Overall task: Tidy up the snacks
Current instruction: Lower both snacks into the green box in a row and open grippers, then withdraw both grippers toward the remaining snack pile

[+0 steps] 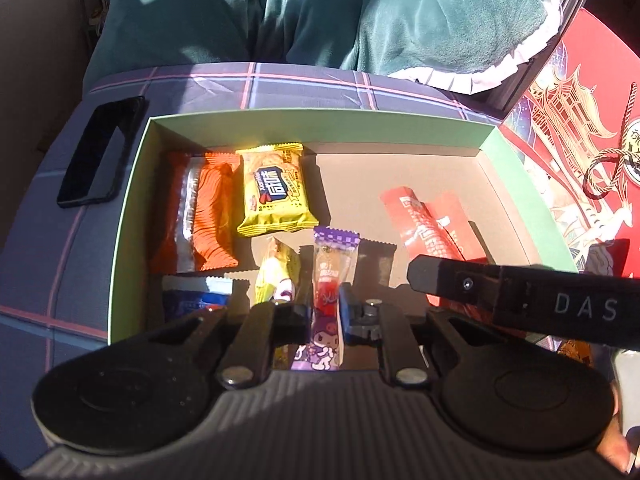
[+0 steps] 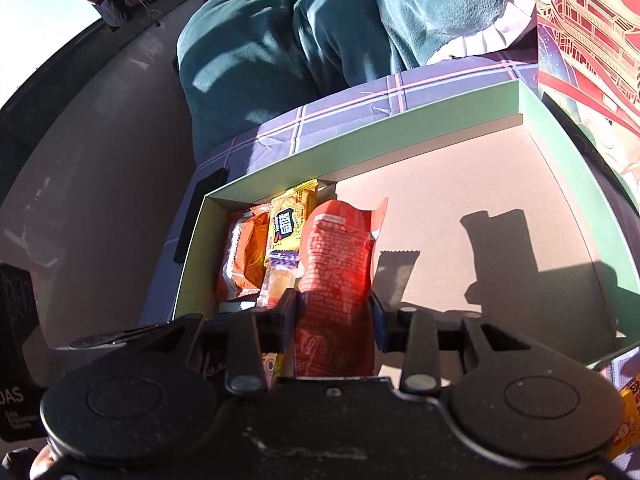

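A green-rimmed cardboard box (image 1: pixel 320 120) lies on a plaid cloth. Inside are an orange snack pack (image 1: pixel 212 212), a yellow biscuit pack (image 1: pixel 274 192), a small yellow packet (image 1: pixel 276 268) and a blue-white packet (image 1: pixel 196 296). My left gripper (image 1: pixel 325 312) is shut on a purple and red jelly stick (image 1: pixel 330 280), held over the box's near side. My right gripper (image 2: pixel 334 312) is shut on a red snack pack (image 2: pixel 336 264) above the box floor (image 2: pixel 460 184); it shows in the left wrist view (image 1: pixel 428 220) with the right gripper's finger (image 1: pixel 480 284) across it.
A black phone (image 1: pixel 100 152) lies on the cloth left of the box. A red decorated box lid (image 1: pixel 580 120) stands at the right. A person in green plush clothing (image 1: pixel 280 12) sits behind the box. A yellow packet (image 2: pixel 630 412) lies outside at right.
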The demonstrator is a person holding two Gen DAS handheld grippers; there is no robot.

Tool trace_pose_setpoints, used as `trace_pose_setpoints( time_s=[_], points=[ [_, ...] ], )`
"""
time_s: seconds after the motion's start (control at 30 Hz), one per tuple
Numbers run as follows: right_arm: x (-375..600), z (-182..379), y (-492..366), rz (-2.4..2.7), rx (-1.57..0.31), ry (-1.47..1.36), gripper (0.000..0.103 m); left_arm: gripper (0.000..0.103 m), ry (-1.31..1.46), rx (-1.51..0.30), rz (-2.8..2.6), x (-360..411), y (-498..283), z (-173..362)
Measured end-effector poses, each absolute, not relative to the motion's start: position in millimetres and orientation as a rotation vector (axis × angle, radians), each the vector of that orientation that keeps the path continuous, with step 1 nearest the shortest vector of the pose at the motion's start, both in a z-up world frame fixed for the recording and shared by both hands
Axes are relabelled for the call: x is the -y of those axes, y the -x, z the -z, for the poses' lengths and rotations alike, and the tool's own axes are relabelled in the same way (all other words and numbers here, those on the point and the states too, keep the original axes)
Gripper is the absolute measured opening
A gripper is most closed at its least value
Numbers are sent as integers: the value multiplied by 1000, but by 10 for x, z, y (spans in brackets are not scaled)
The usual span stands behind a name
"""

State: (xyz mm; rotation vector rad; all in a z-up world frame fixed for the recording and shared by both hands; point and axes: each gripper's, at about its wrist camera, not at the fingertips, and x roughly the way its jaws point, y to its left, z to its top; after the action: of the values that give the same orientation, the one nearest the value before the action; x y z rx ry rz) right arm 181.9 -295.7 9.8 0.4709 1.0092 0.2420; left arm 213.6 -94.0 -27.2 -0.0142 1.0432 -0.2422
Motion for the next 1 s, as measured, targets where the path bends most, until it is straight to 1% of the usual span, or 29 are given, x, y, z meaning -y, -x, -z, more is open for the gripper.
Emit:
trace_pose_setpoints(
  time_s=[0.03, 0.07, 0.1, 0.13, 0.17, 0.2, 0.33, 0.4, 0.5, 0.8, 1.0],
  points=[
    [2957, -80, -1837, -242, -1013, -477, 41, 45, 0, -1045, 229, 940, -2131, 286],
    [2955, -51, -1854, -244, -1016, -482, 50, 73, -9, -1037, 215, 934, -2117, 286],
    [2942, -46, -1849, -241, -1014, -483, 65, 83, -20, -1011, 191, 920, -2083, 265],
    [2944, -44, -1849, -237, -1011, -483, 72, 93, -31, -992, 172, 913, -2055, 242],
    [2951, -58, -1829, -227, -1002, -486, 84, 95, -37, -983, 166, 909, -2038, 231],
    [2961, -65, -1821, -224, -996, -488, 89, 96, -39, -982, 165, 902, -2027, 213],
    [3027, -117, -1753, -199, -985, -493, 93, 102, -4, -993, 169, 856, -1981, 154],
    [3049, -166, -1678, -184, -977, -491, 99, 102, 5, -992, 168, 844, -1936, 118],
    [3058, -251, -1547, -174, -961, -479, 103, 102, 16, -993, 173, 831, -1827, 57],
    [3121, -497, -1050, -153, -935, -453, 103, 103, 10, -984, 221, 860, -1368, -127],
    [3224, -564, -620, -132, -925, -440, 103, 103, -27, -999, 260, 918, -1042, -113]
  ],
)
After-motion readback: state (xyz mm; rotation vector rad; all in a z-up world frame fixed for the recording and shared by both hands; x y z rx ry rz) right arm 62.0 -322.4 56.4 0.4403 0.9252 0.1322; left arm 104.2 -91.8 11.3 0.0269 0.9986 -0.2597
